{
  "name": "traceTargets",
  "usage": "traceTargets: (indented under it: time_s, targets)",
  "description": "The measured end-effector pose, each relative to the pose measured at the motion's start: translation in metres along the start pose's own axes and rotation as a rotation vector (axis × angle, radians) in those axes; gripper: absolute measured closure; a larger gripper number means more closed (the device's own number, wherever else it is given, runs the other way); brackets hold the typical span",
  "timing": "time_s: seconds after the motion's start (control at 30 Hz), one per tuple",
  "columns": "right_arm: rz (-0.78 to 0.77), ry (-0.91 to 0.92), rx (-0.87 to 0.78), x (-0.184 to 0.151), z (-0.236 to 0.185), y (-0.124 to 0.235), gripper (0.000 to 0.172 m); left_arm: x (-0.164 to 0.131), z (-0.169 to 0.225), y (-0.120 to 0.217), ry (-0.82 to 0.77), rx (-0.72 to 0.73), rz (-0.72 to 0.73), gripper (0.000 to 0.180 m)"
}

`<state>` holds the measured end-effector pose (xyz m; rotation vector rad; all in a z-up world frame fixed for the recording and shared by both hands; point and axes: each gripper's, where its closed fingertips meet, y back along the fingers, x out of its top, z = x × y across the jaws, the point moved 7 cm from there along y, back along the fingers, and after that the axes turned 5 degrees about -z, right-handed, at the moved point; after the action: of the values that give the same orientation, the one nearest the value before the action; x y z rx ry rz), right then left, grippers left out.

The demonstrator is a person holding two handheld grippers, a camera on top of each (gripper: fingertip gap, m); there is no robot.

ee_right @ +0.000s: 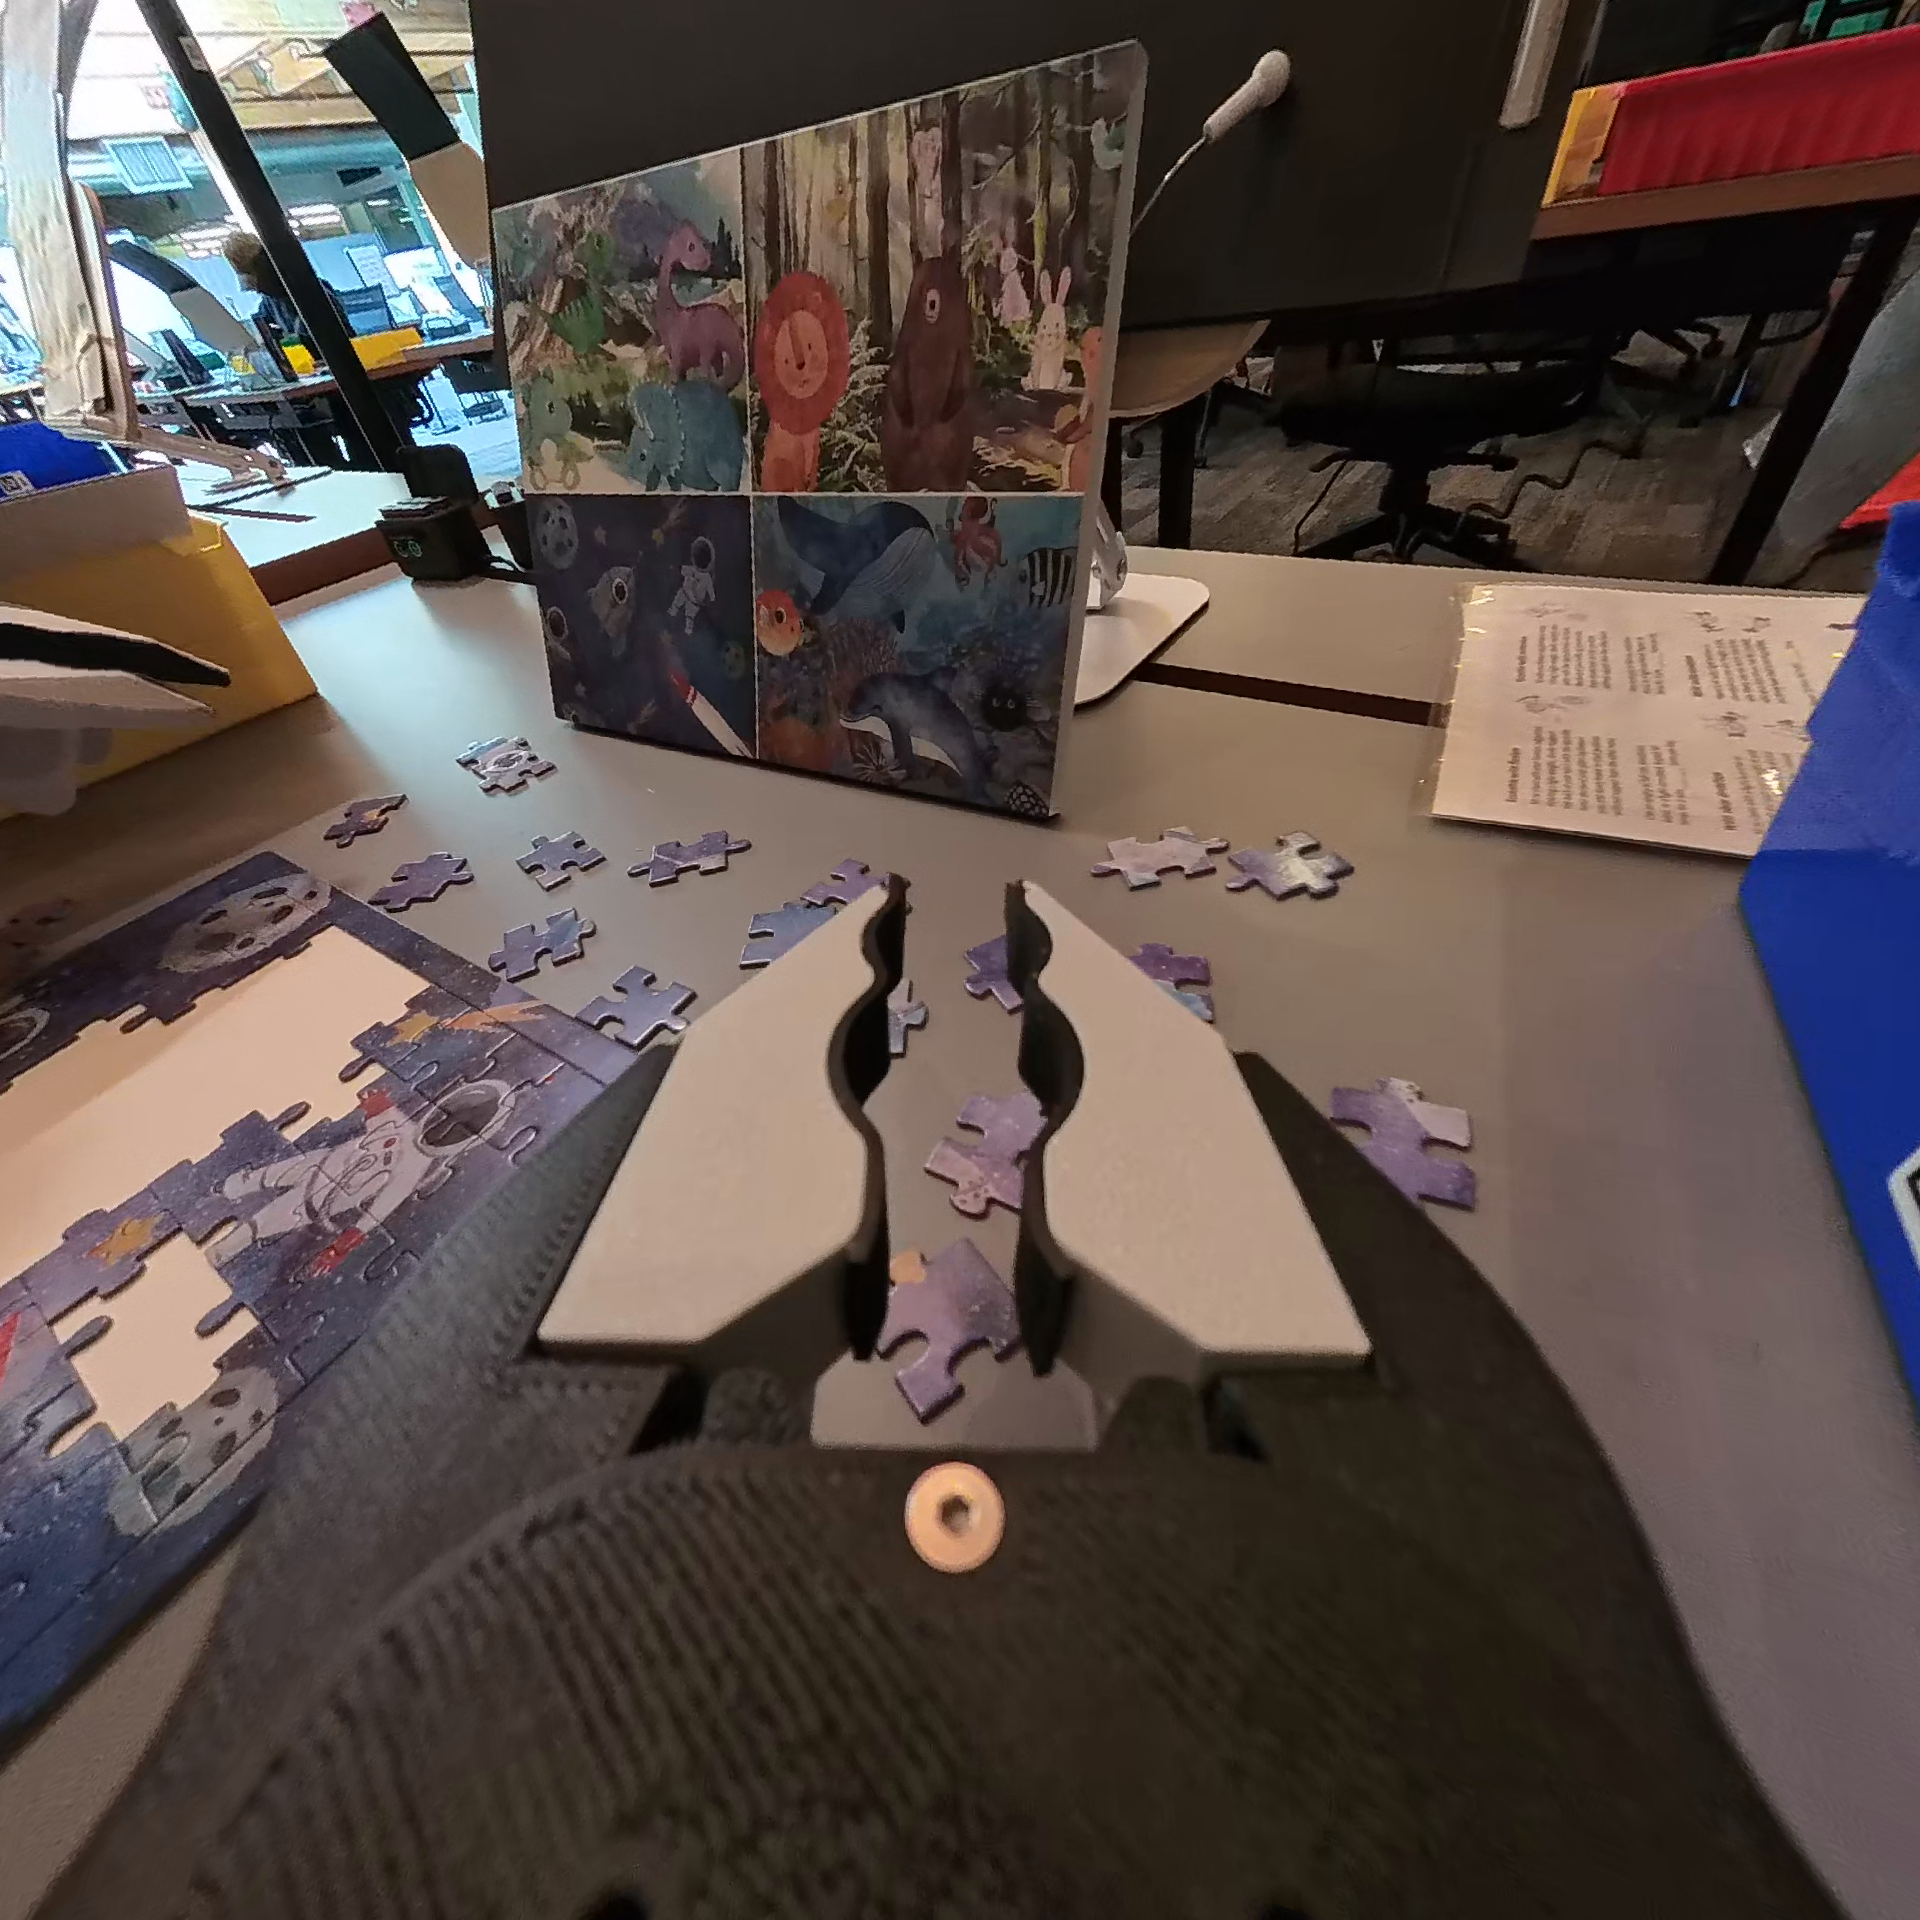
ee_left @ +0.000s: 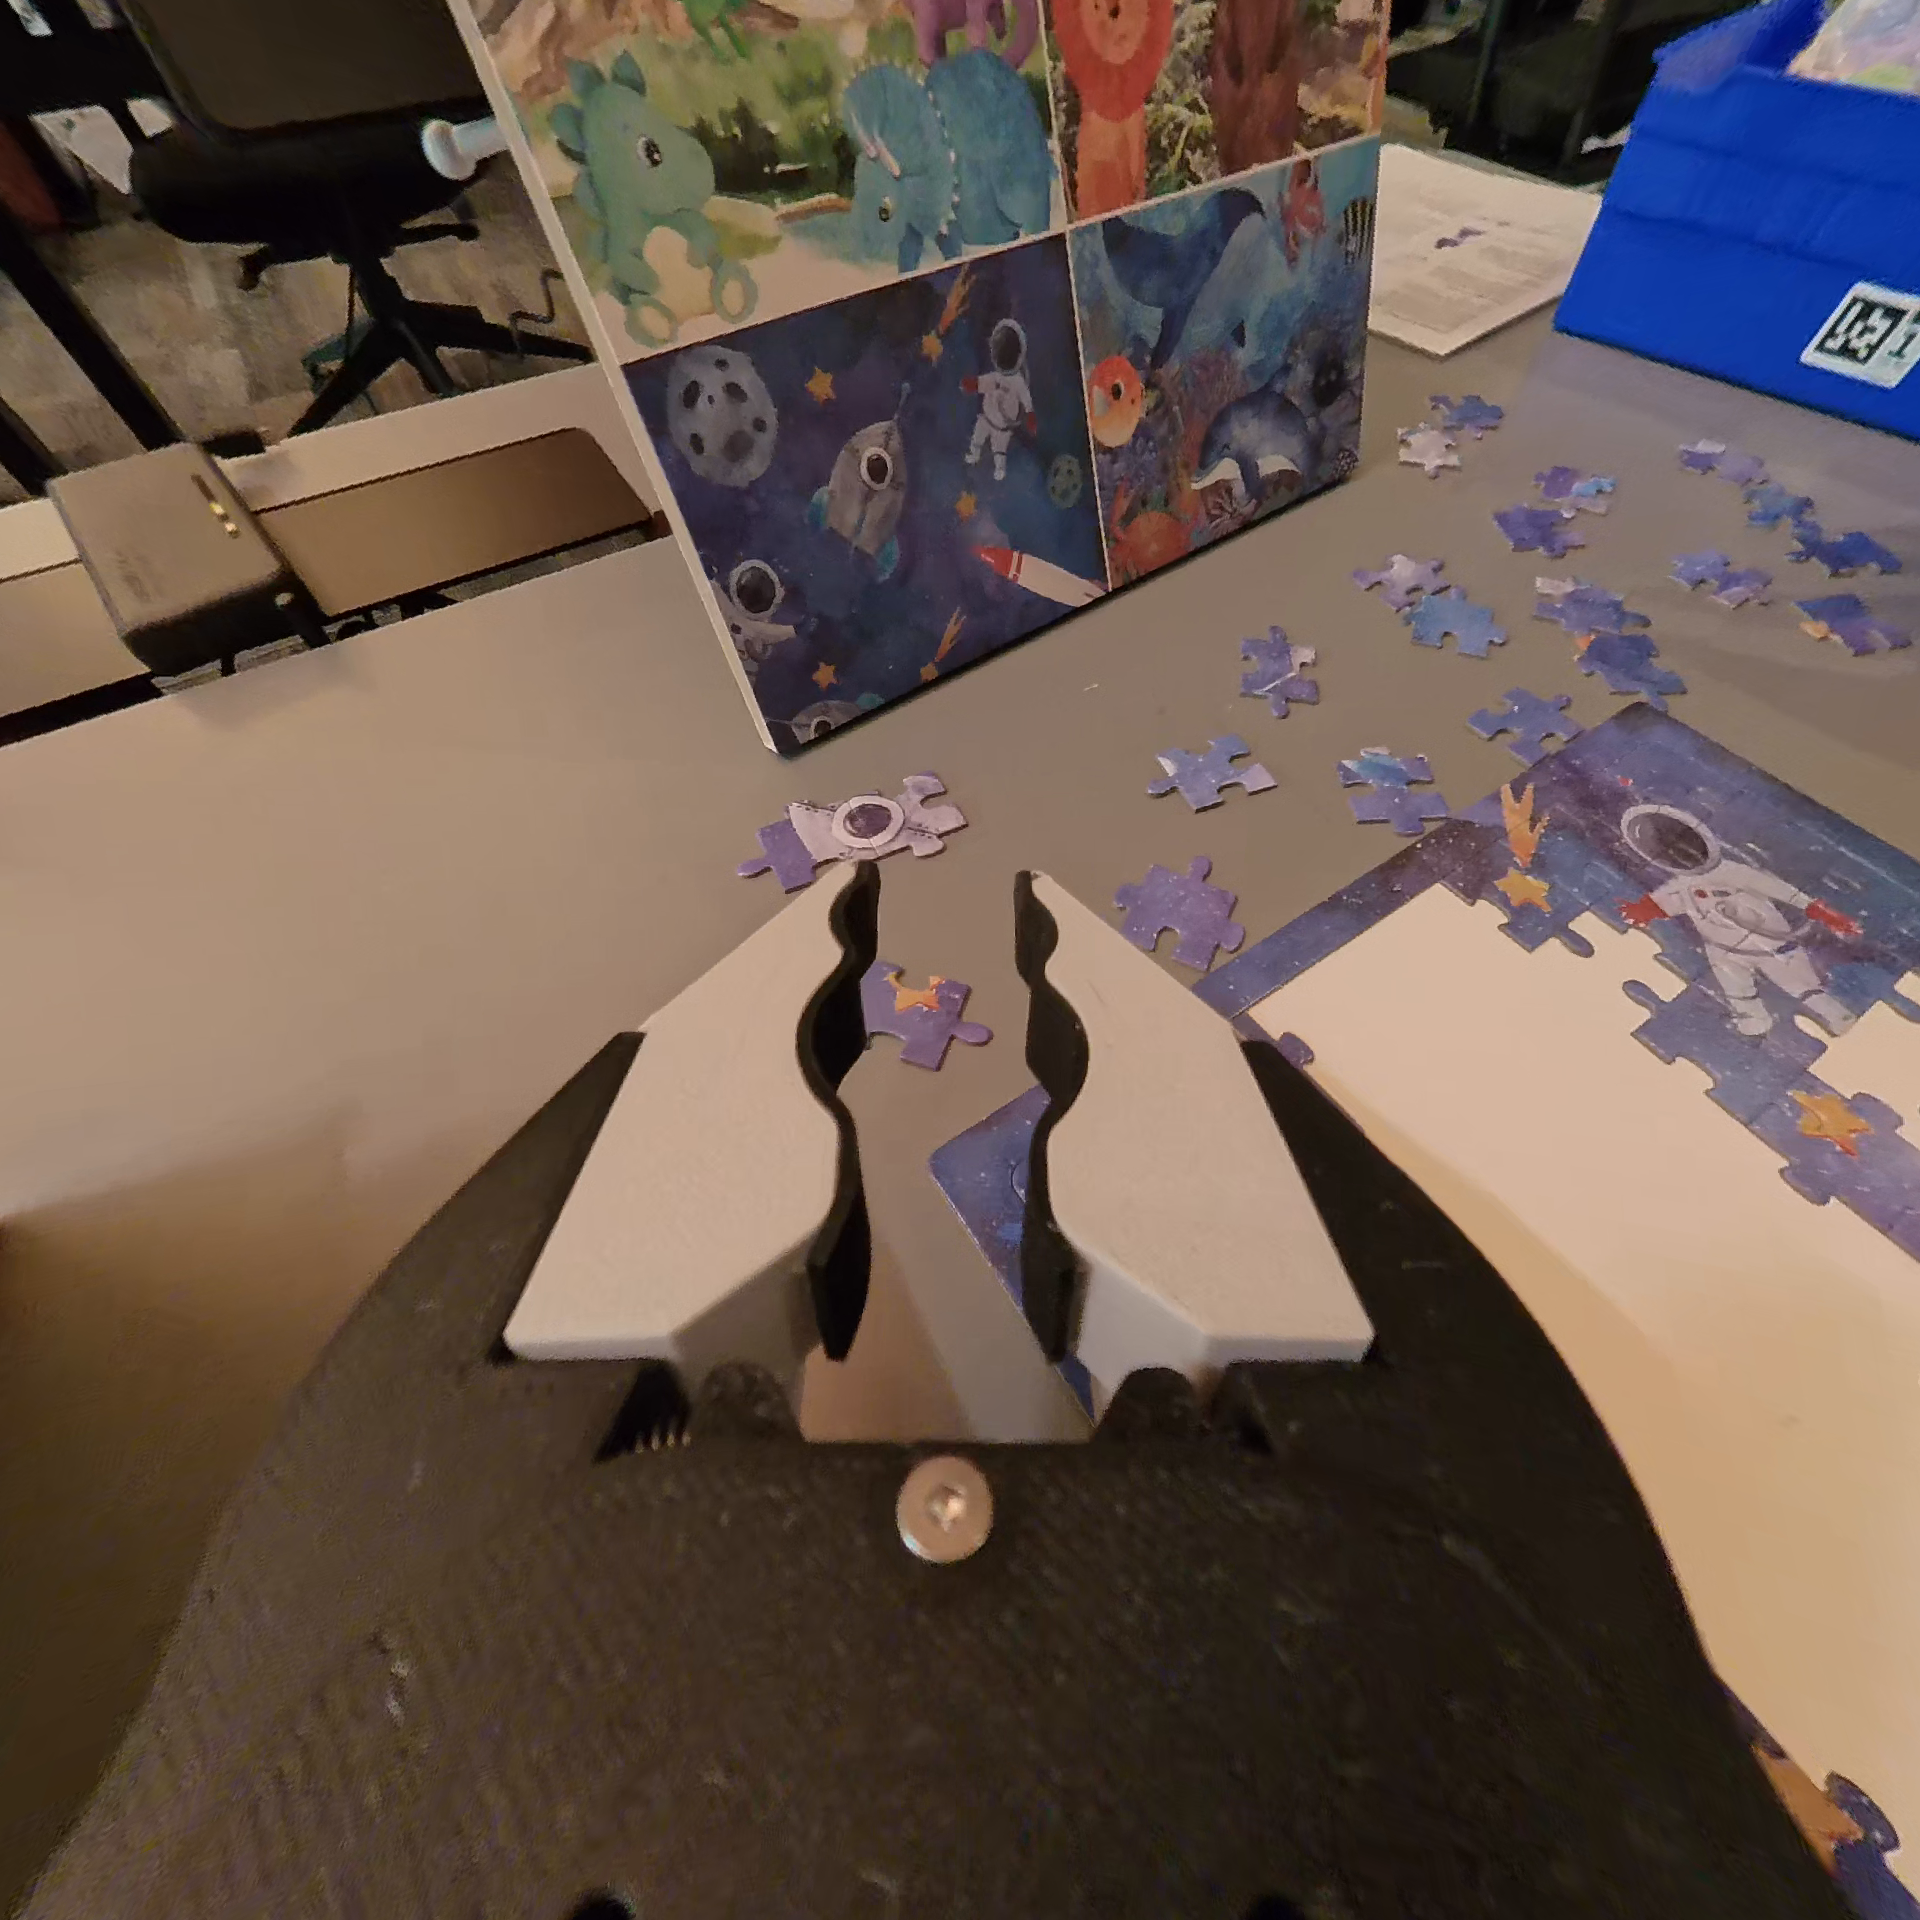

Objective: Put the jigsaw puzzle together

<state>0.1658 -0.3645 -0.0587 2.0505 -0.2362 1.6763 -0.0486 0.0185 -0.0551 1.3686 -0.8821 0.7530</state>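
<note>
Both hand-held grippers hover with jaws parted and empty: the left gripper above a purple cardboard puzzle piece with an orange star, the right gripper over scattered purple pieces. A flat piece could slip from the fingertips or be nudged aside.

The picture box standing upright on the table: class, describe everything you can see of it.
The picture box looks like glossy white-edged cardboard. It stands leaning slightly on the grey table, beyond the loose puzzle pieces. Its front shows four panels: dinosaurs, forest animals, a space scene and a sea scene. Only the table is seen touching it; neither gripper is near it.
</note>
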Motion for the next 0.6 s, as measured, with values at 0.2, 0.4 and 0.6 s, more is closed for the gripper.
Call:
traceTargets:
  time_s: [0.2, 0.4, 0.6]
  targets:
    - [0.009, -0.011, -0.001, 0.001, 0.001, 0.001, 0.154, -0.002, -0.01, 0.004, 0.054, 0.06, -0.018, 0.161]
    - [0.007, -0.01, -0.001, 0.0, 0.001, 0.001, 0.153, -0.004, -0.027, 0.01, 0.137, 0.167, -0.024, 0.18]
    - [0.006, -0.009, -0.002, 0.0, 0.001, 0.001, 0.153, -0.004, -0.033, 0.01, 0.149, 0.225, -0.011, 0.18]
